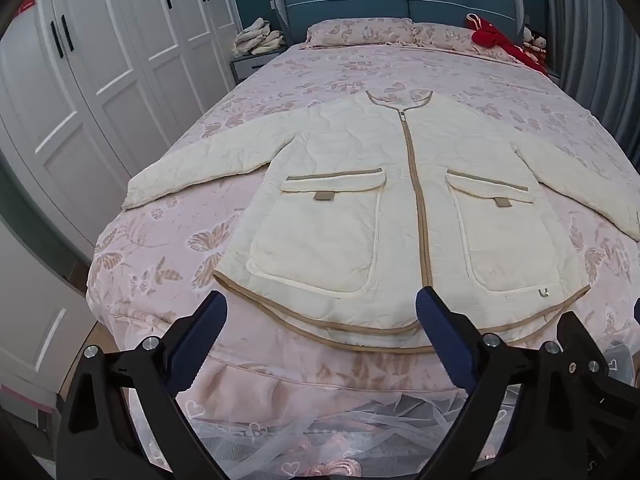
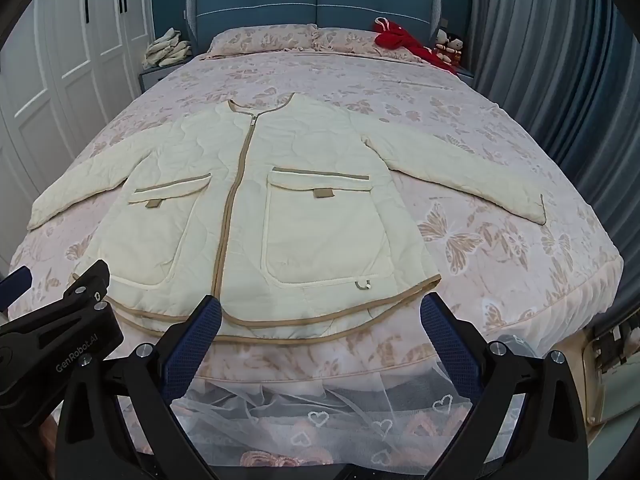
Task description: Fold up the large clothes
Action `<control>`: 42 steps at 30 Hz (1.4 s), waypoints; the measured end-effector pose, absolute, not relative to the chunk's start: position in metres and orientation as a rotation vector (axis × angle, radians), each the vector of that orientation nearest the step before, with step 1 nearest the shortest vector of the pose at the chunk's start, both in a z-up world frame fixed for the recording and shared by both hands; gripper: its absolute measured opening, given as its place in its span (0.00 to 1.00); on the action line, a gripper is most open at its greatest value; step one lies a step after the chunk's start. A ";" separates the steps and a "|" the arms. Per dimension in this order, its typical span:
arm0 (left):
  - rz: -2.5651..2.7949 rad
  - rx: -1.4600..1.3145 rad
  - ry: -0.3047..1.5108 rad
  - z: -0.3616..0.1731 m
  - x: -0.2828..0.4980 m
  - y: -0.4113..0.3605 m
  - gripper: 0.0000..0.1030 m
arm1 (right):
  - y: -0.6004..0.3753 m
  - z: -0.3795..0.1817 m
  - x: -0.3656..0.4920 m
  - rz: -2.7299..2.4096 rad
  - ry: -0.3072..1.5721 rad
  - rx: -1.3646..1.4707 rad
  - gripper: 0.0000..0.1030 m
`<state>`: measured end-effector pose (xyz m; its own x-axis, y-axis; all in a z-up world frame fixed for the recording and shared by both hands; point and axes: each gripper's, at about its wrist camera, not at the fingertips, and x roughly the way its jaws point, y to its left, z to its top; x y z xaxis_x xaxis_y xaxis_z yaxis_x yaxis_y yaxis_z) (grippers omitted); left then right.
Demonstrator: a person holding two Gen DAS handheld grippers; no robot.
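One jacket point(image 1: 400, 200) with two pockets point(image 1: 320, 232), two pillows point(image 1: 356, 31), one bed point(image 1: 168, 248).

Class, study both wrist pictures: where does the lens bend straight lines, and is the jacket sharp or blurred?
Left wrist view: fisheye bows the wardrobe doors and darkens the corners; the cream jacket is sharp, evenly lit, no glare. Right wrist view: the curtain and bed edge curve; jacket stitching is crisp, shadows soft.
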<state>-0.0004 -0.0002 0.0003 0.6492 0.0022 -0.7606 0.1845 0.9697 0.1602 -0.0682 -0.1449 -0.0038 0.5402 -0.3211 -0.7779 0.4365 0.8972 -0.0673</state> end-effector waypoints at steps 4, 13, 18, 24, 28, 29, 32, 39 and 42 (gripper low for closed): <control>-0.105 0.231 0.861 0.001 -0.001 -0.001 0.90 | -0.145 -0.003 -0.069 -0.452 0.890 0.142 0.95; -0.110 0.222 0.860 0.001 0.000 0.000 0.89 | -0.144 -0.002 -0.069 -0.454 0.885 0.141 0.95; -0.110 0.221 0.859 0.001 0.000 0.000 0.89 | -0.144 -0.001 -0.070 -0.453 0.885 0.142 0.95; -0.110 0.220 0.857 0.000 0.000 0.000 0.89 | -0.143 0.000 -0.071 -0.453 0.882 0.140 0.95; -0.110 0.219 0.855 0.007 -0.003 -0.002 0.89 | -0.142 0.000 -0.072 -0.453 0.881 0.139 0.95; -0.110 0.218 0.855 0.008 -0.003 -0.002 0.89 | -0.142 -0.001 -0.072 -0.453 0.881 0.139 0.95; -0.111 0.217 0.853 0.008 -0.003 -0.002 0.89 | -0.141 -0.003 -0.074 -0.454 0.879 0.138 0.95; -0.109 0.210 0.842 0.016 -0.005 0.005 0.89 | -0.141 0.001 -0.074 -0.455 0.876 0.136 0.95; -0.109 0.208 0.840 0.015 -0.006 0.006 0.89 | -0.137 0.007 -0.073 -0.454 0.874 0.135 0.95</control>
<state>-0.0057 0.0056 0.0149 0.6636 -0.0140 -0.7480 0.1775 0.9742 0.1393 -0.0727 -0.1365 0.0068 0.5533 -0.3286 -0.7655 0.4375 0.8966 -0.0687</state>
